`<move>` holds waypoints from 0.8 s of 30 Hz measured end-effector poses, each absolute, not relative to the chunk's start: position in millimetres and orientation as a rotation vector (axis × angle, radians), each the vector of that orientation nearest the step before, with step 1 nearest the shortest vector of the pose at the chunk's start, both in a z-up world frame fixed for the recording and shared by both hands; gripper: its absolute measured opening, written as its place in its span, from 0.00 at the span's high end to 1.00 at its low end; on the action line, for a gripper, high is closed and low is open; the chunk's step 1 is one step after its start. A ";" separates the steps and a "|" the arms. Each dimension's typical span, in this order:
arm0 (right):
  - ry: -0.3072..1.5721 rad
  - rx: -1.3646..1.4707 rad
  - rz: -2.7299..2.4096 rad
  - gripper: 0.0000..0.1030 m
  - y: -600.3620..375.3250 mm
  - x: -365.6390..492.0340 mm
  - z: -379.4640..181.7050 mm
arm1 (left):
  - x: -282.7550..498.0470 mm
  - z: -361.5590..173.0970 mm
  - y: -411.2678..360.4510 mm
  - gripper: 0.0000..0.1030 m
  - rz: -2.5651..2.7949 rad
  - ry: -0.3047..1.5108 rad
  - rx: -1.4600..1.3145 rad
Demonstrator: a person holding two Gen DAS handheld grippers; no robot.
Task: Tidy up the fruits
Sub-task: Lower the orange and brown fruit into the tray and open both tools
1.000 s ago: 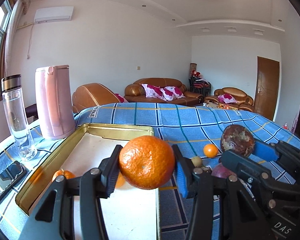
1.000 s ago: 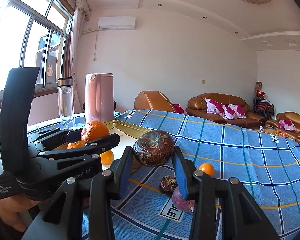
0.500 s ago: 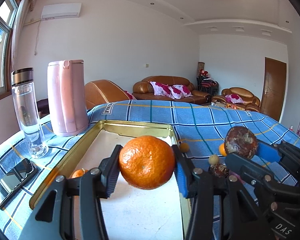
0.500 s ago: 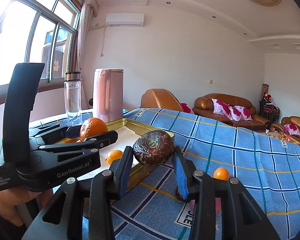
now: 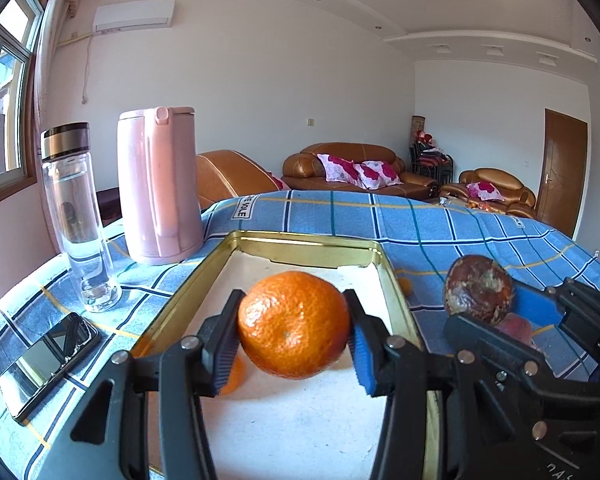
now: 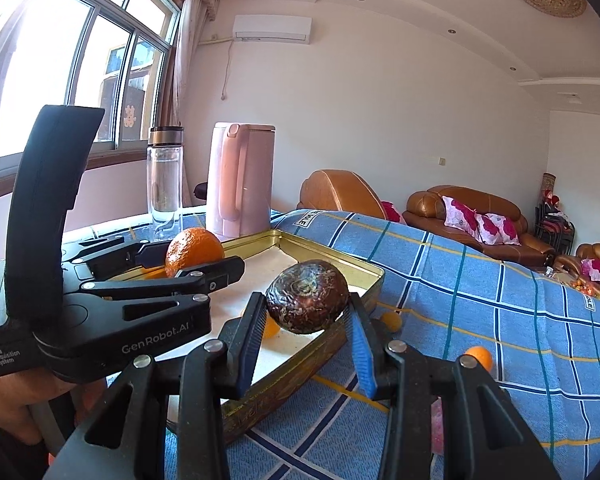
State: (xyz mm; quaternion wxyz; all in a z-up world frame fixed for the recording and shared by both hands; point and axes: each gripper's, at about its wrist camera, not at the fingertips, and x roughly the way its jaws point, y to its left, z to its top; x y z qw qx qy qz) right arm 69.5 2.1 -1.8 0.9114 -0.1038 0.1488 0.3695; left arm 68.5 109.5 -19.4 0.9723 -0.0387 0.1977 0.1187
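Left gripper: closed on an orange mandarin, held in the air above the gold tray.
Right gripper: clamped on a dark brown, wrinkled fruit, poised over the tray's near right rim.
Tray: white-floored, on a blue plaid cloth; a small orange fruit lies inside.
Loose fruit: two small orange ones on the cloth at 3 o'clock of the tray.
Bystanders: pink kettle, glass bottle and phone at 9 to 10 o'clock of the tray.
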 end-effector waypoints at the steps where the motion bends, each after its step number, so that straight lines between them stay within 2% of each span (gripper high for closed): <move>1: 0.309 -0.219 0.766 0.59 4.7 69.9 -2.2 | 68.6 -19.9 111.2 0.52 0.244 0.405 -0.076; 24: 0.445 -0.331 0.846 0.59 46.9 83.6 -13.7 | 78.9 -32.2 130.9 0.51 0.269 0.566 -0.012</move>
